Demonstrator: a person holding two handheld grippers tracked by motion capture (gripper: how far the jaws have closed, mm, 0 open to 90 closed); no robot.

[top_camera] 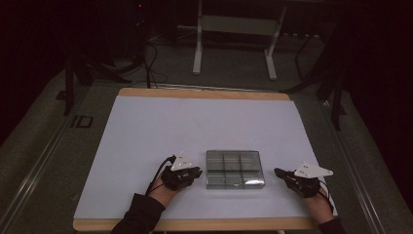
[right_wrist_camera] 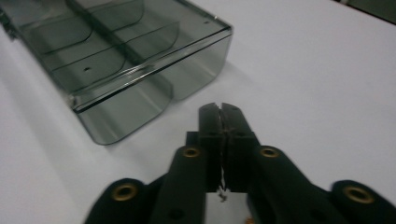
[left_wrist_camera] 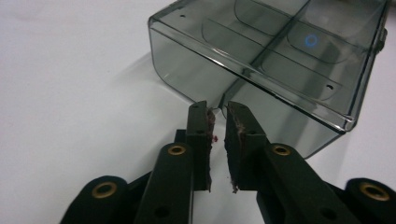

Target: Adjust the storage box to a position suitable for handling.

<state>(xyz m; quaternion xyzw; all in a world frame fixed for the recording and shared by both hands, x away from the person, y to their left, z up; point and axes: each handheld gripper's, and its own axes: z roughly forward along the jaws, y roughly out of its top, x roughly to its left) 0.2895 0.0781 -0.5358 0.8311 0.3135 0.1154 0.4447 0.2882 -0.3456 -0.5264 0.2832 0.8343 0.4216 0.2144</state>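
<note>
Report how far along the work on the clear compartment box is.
Done: nothing visibly; the clear compartment box sits closed on the white table. In hand: left gripper and right gripper flank it, jaws nearly together or shut, holding nothing. Left: gripping and opening the box, probably.

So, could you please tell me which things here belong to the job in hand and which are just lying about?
Part of the job:
- clear compartment box, lid closed, on the white table mat
- left gripper, jaws nearly shut, holding nothing
- right gripper, jaws shut, holding nothing

Just lying about:
- white stand on the floor behind the table
- dark cables on the floor
</note>
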